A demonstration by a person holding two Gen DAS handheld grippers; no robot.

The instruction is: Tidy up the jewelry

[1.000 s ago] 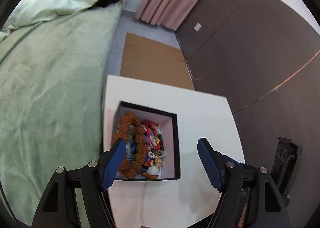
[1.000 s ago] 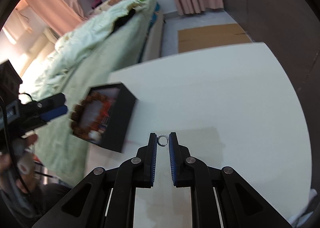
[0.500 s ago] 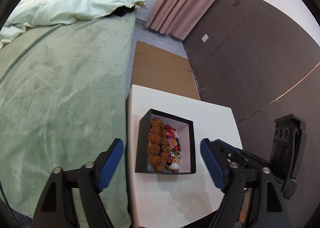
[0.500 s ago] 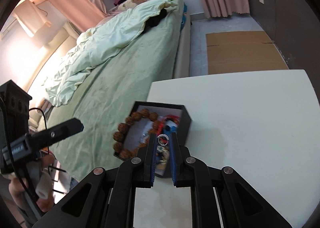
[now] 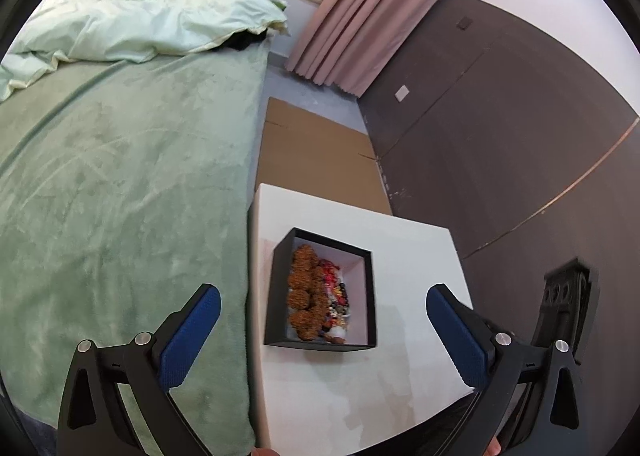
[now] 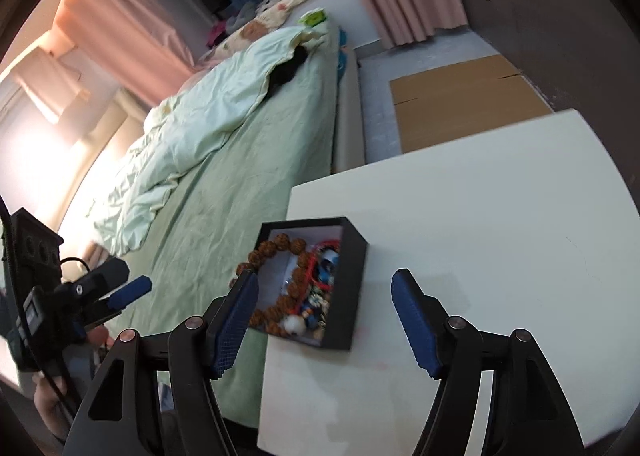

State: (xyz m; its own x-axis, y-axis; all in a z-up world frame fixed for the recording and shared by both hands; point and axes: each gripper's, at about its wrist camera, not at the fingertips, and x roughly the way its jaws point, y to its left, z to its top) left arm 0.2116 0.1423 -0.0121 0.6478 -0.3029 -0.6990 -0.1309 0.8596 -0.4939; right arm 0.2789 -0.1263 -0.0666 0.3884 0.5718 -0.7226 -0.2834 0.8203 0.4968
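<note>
Jewelry box (image 6: 344, 292), black, holding bead bracelets (image 6: 280, 252), on white table (image 6: 500, 215). Right gripper (image 6: 324, 300) and left gripper (image 5: 320, 316): jaws just opened, nothing grasped.

No readable text, labels, brands, numbers or signs on anything in either view

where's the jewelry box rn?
Both views: black box sits on the white table, near the edge beside the green bed, in front of both open grippers.
</note>
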